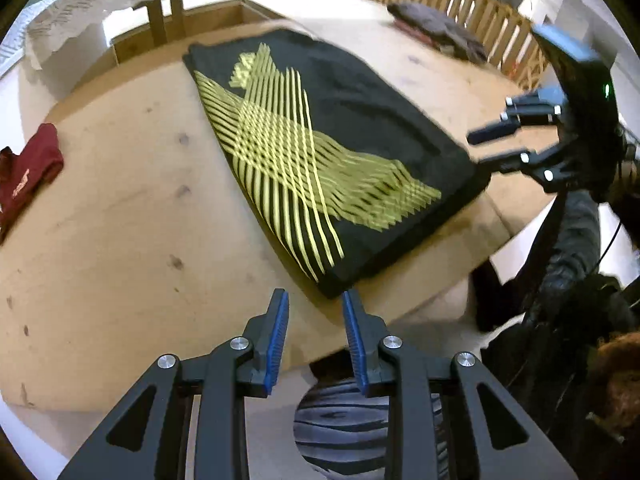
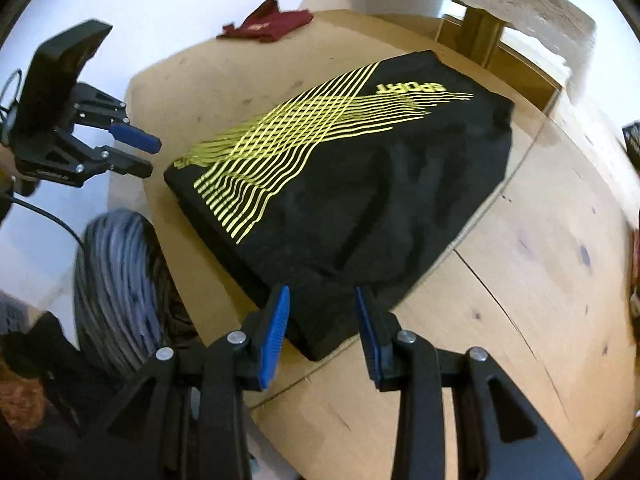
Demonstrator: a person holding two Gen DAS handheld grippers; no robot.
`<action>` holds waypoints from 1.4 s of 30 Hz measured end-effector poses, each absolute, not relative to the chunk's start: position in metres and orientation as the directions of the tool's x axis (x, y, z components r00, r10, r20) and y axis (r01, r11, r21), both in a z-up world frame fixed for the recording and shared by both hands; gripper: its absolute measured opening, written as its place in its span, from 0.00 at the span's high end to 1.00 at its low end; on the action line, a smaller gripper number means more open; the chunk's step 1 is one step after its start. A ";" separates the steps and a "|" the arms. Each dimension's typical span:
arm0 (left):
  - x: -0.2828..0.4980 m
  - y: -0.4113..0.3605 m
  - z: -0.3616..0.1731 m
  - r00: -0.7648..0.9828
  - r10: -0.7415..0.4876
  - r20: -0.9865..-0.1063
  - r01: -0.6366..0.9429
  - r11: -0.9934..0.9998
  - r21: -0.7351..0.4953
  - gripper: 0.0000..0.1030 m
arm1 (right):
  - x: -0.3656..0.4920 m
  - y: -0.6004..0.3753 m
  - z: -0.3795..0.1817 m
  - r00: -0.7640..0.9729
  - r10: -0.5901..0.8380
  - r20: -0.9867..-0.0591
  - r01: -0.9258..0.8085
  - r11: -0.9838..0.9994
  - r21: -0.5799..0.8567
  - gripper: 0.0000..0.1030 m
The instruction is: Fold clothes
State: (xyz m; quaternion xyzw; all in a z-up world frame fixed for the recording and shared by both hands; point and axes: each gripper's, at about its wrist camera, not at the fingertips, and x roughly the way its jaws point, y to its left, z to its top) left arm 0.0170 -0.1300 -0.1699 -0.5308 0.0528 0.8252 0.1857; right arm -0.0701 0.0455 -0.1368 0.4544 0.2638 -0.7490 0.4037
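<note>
Both sets of fingers are spread apart with nothing pinched between them; my left gripper [image 1: 316, 304] hovers just off the near corner of the black shirt [image 1: 340, 152], and my right gripper [image 2: 322, 300] sits over the other near corner [image 2: 320, 344], pads either side of the cloth but not closed on it; whether they touch the fabric I can't tell.

That shirt lies on the wooden table [image 1: 120, 220] as a compact rectangle, yellow stripe print up, edges looking several layers thick; so it already looks folded, though it could equally be halfway with another fold to come.

Handling-wise I'd guess light, soft and floppy; pinch only the top layer and the stack will peel apart, so corners and the thick edge are the spots to grab, all layers at once.

Room: the near corners sit close to the table edge, so not much slack toward me; plenty of bare wood to the left, out to a red shirt [image 1: 28, 172]; far off there's a dark pile [image 1: 436, 28] by a slatted fence [image 1: 460, 0].
</note>
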 end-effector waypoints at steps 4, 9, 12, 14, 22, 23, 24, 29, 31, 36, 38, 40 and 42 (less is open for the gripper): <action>0.015 -0.121 -0.179 -0.343 0.281 -0.896 -0.371 -0.917 -0.146 0.74 | -0.062 0.050 -0.135 -0.247 -0.342 -0.907 0.842 -0.539 -0.026 0.66; -0.006 -0.121 -0.167 -0.377 0.348 -0.858 -0.349 -0.912 -0.216 0.74 | -0.065 0.072 -0.122 -0.232 -0.341 -0.911 0.805 -0.593 0.018 0.68; -0.017 -0.118 -0.155 -0.400 0.378 -0.835 -0.360 -0.903 -0.236 0.74 | -0.071 0.060 -0.126 -0.249 -0.339 -0.907 0.793 -0.610 0.010 0.79; -0.021 -0.115 -0.153 -0.398 0.389 -0.831 -0.378 -0.895 -0.237 0.74 | -0.071 0.057 -0.124 -0.247 -0.347 -0.905 0.790 -0.613 0.019 0.84; -0.005 -0.118 -0.165 -0.370 0.389 -0.844 -0.384 -0.891 -0.242 0.74 | -0.058 0.064 -0.105 -0.296 -0.340 -0.893 0.770 -0.638 -0.013 0.65; -0.002 -0.120 -0.167 -0.368 0.383 -0.847 -0.380 -0.894 -0.239 0.74 | -0.057 0.062 -0.103 -0.295 -0.356 -0.887 0.776 -0.631 -0.004 0.63; 0.001 -0.122 -0.169 -0.368 0.376 -0.850 -0.373 -0.897 -0.236 0.74 | -0.056 0.061 -0.103 -0.301 -0.361 -0.883 0.776 -0.630 -0.007 0.61; 0.004 -0.123 -0.173 -0.369 0.368 -0.854 -0.361 -0.903 -0.233 0.74 | -0.059 0.078 -0.108 -0.321 -0.342 -0.883 0.724 -0.689 0.003 0.61; 0.000 -0.121 -0.175 -0.368 0.366 -0.855 -0.362 -0.903 -0.232 0.74 | -0.050 0.080 -0.113 -0.328 -0.327 -0.886 0.728 -0.685 -0.017 0.61; -0.012 -0.116 -0.176 -0.365 0.389 -0.846 -0.362 -0.896 -0.256 0.78 | -0.022 0.072 -0.116 -0.320 -0.345 -0.883 0.766 -0.642 -0.027 0.61; -0.012 -0.117 -0.175 -0.371 0.397 -0.840 -0.363 -0.894 -0.262 0.82 | -0.018 0.065 -0.119 -0.333 -0.333 -0.882 0.770 -0.636 -0.050 0.61; -0.011 -0.119 -0.172 -0.380 0.401 -0.833 -0.364 -0.893 -0.264 0.82 | -0.016 0.058 -0.121 -0.348 -0.322 -0.881 0.780 -0.620 -0.082 0.61; -0.010 -0.123 -0.168 -0.392 0.412 -0.823 -0.359 -0.892 -0.275 0.86 | -0.020 0.051 -0.125 -0.358 -0.309 -0.881 0.787 -0.608 -0.106 0.61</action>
